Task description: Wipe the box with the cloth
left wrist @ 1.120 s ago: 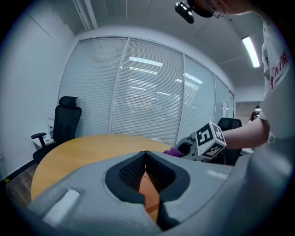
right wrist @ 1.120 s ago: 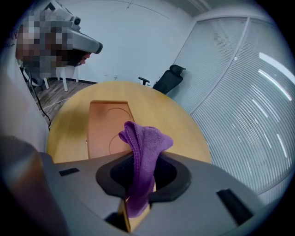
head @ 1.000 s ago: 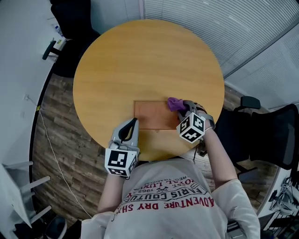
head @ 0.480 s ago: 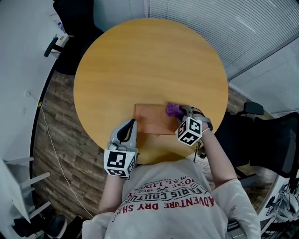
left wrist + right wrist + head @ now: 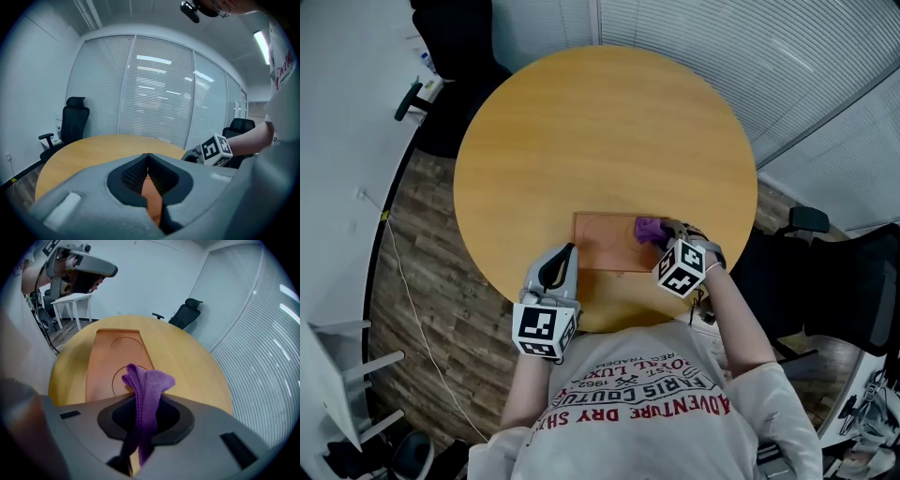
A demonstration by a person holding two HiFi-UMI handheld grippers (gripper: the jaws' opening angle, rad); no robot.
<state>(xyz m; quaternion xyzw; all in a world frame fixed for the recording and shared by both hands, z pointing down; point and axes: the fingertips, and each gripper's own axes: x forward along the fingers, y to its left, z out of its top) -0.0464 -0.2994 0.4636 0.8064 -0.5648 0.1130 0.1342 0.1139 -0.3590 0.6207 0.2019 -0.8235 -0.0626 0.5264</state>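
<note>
A flat orange-brown box [image 5: 605, 241] lies on the round wooden table [image 5: 600, 141] near its front edge; its lid [image 5: 112, 362] carries two circular outlines. A purple cloth [image 5: 648, 228] rests on the box's right end, and my right gripper [image 5: 667, 232] is shut on it. In the right gripper view the cloth [image 5: 145, 390] sticks up from between the jaws. My left gripper [image 5: 565, 251] is shut with nothing in it, its tips at the box's near left edge. Its own view shows the closed jaws [image 5: 148, 155] over a strip of the box [image 5: 152, 199].
Black office chairs stand around the table: one at the far left [image 5: 450, 56], one at the right [image 5: 853, 281]. A white side table [image 5: 72, 303] stands off to the left on the wood floor [image 5: 422, 272]. Blinds [image 5: 750, 56] cover the glass walls behind.
My right gripper has drawn the purple cloth slightly back toward me and left along the box's right end. The left gripper stays in place at the box's near left edge.
</note>
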